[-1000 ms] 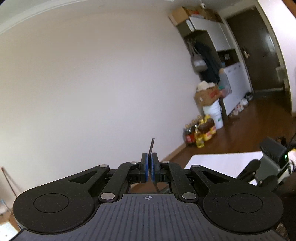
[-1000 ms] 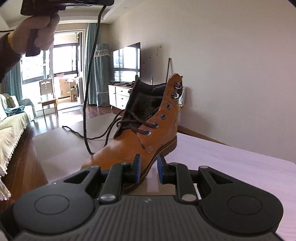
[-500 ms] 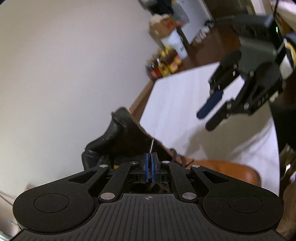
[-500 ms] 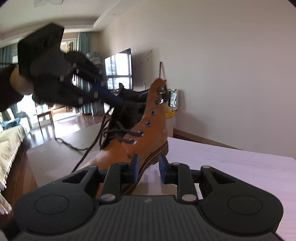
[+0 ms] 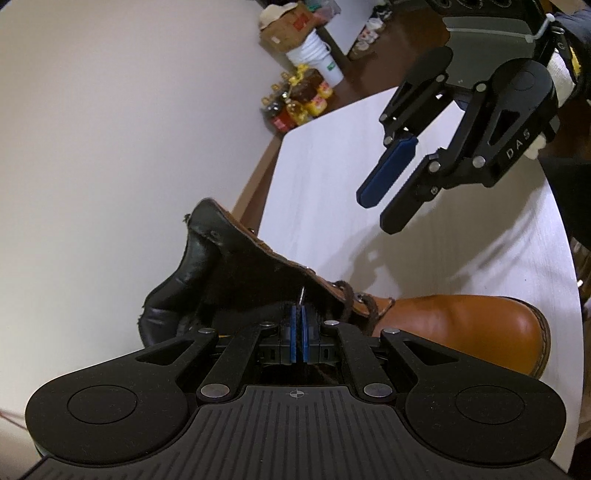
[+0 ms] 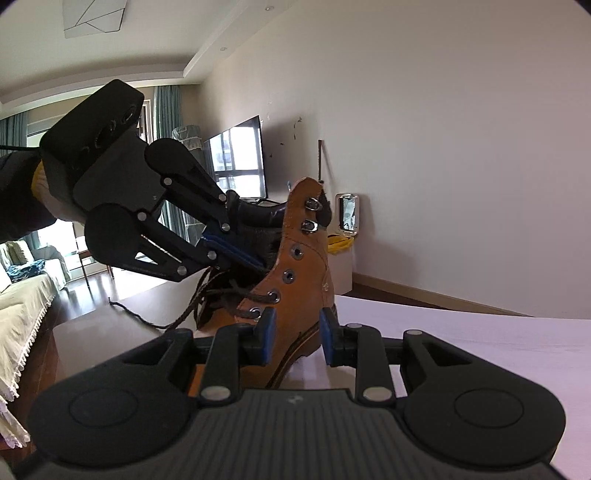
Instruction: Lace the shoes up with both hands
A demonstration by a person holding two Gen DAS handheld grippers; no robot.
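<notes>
Tan leather boot (image 6: 299, 295) stands on the white surface (image 5: 332, 192), near its edge by the wall. Toe (image 5: 480, 328) points toward the person's side; the dark padded collar (image 5: 199, 251) is toward the wall. Shaft open, black lining showing. What lies deeper inside cannot be seen.

Dark brown lace (image 6: 199, 302) is threaded through the lower eyelets only. The upper eyelets and the two metal hooks (image 6: 312, 214) at the top are bare. A loose length of lace trails off the boot onto the surface on the window side.

Left hand-held gripper (image 5: 298, 314): blue pads (image 5: 293, 332) pressed together, pinching the lace tip (image 5: 302, 295), which sticks up as a thin stiff end just above the pads. It is angled down over the boot's open tongue area, right beside the upper eyelet flap.

Right hand-held gripper (image 6: 295, 332): fingers apart, nothing between them. It hovers over the surface just off the boot's outer side, pointing roughly level at it, not touching.

Containers along the far wall, on the wood floor: a white bucket (image 5: 317, 59), contents not visible; a cardboard box (image 5: 286, 27) resting on top of it, with something pale on top; a cluster of yellow-capped bottles (image 5: 295, 99) just beside the bucket.
</notes>
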